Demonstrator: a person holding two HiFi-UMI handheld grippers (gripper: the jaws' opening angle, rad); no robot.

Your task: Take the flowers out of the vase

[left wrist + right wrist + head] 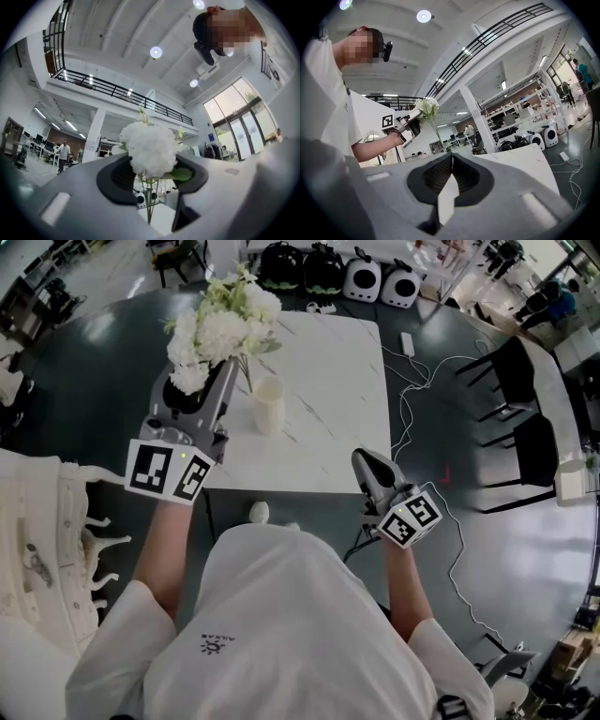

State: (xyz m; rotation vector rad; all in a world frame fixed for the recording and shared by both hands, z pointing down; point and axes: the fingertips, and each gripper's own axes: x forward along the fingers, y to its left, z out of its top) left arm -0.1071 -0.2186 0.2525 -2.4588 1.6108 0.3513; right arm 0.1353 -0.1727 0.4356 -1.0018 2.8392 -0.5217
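White flowers (223, 326) sat pinched by the stems in the left gripper (228, 367) jaws, above the desk (337, 409). Stem ends were at or just clear of the vase (269, 405) mouth. Right gripper (361, 457) jaws were together, empty. Task approx. done.

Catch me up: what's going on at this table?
A person is working two handheld grippers at a white table. The left gripper is shut on the stems of the white flowers and holds the bunch up beside the cream vase, which stands on the table. The stem ends look clear of its rim. The right gripper is shut and empty, just off the table's near edge.
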